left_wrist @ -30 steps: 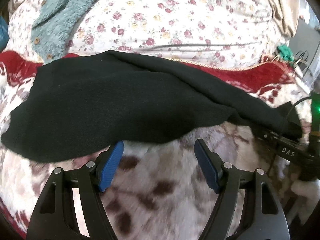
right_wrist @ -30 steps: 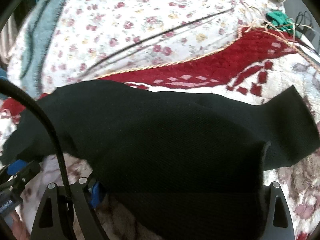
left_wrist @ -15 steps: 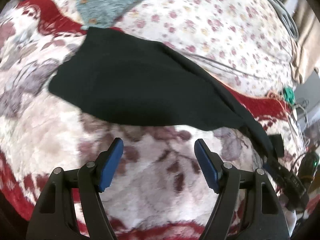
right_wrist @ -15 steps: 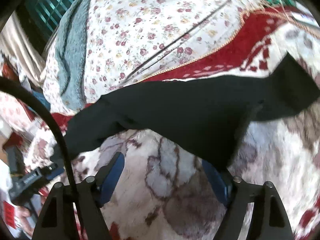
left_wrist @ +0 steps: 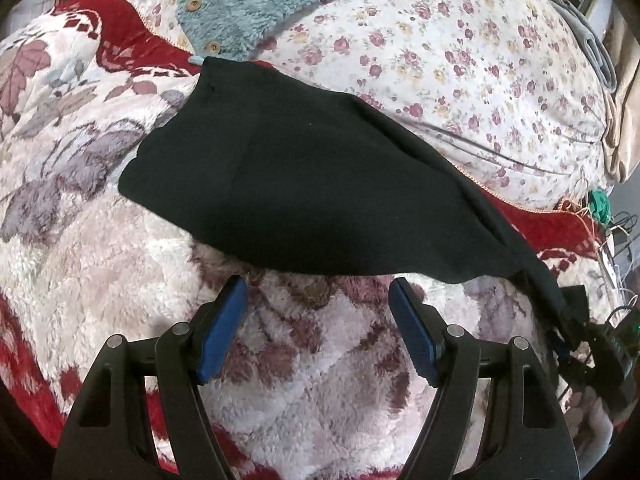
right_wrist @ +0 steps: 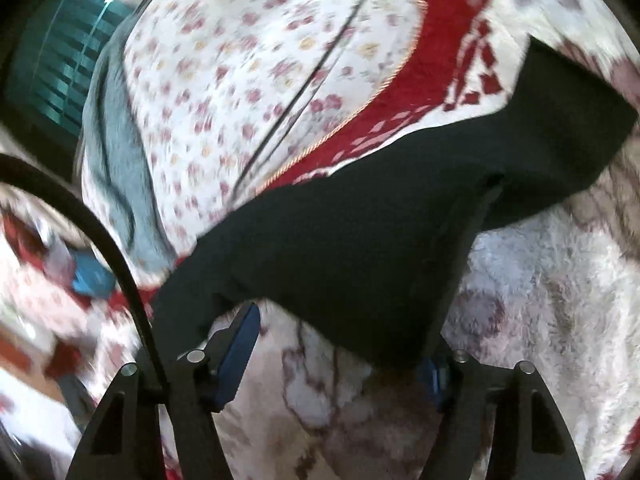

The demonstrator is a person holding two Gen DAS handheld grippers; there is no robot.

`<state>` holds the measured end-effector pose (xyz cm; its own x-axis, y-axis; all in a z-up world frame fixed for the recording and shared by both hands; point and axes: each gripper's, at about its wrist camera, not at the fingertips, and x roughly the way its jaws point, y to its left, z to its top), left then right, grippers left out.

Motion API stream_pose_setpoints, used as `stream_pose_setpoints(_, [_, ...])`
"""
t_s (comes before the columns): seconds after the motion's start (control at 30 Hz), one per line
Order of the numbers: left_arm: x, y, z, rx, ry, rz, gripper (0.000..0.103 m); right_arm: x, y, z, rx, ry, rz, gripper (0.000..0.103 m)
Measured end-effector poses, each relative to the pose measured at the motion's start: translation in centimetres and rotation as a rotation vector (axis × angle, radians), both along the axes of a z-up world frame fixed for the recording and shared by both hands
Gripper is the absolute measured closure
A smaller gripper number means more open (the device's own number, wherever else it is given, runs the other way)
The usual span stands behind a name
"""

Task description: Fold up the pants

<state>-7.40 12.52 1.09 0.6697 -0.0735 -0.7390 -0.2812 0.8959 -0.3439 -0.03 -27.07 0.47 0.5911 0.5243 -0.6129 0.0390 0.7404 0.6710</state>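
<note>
Mid-fold: pants (left_wrist: 304, 184) lay doubled on blanket (left_wrist: 320, 380), one edge draped over right gripper (right_wrist: 340, 344), jaws closing, pads not visibly pressing cloth

Left gripper (left_wrist: 316, 320) gaped empty just short of hem

Next probably: pinch edge, fold across

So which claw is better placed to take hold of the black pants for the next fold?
Right. The right claw is closing with an edge of the black knit pants draped over one of its fingers, while the left claw stands open short of the cloth, over the fleecy floral blanket.
</note>
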Motion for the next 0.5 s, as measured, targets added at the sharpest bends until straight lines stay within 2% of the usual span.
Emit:
stream_pose_setpoints(0.03, [0.2, -0.1, 0.0, 0.002, 0.005, 0.000, 0.029, 0.3, -0.2, -0.2, 0.009, -0.008, -0.008, 0.060])
stream_pose_setpoints(0.07, [0.3, -0.2, 0.1, 0.005, 0.006, -0.002, 0.029, 0.5, -0.5, -0.3, 0.025, -0.014, -0.013, 0.082])
stream_pose_setpoints(0.1, [0.5, -0.2, 0.1, 0.006, 0.011, -0.004, 0.029, 0.5, -0.6, -0.4, 0.039, -0.014, -0.022, 0.091])
stream_pose_setpoints(0.17, [0.6, 0.0, 0.2, -0.001, 0.014, -0.004, 0.029, 0.4, -0.7, 0.4, 0.051, -0.059, -0.029, 0.095])
stream_pose_setpoints(0.3, [0.9, 0.2, 0.2, -0.007, 0.018, 0.005, 0.029, 2.5, -0.2, 4.3, -0.075, -0.173, 0.003, 0.096])
stream_pose_setpoints(0.4, [1.0, 0.2, 0.2, -0.007, 0.023, 0.005, 0.029, 6.1, -0.9, 6.6, -0.143, -0.234, -0.034, 0.096])
stream_pose_setpoints(0.5, [1.1, 0.4, 0.2, -0.016, 0.030, -0.004, 0.029, 10.5, -2.3, 7.1, -0.236, -0.232, -0.118, 0.094])
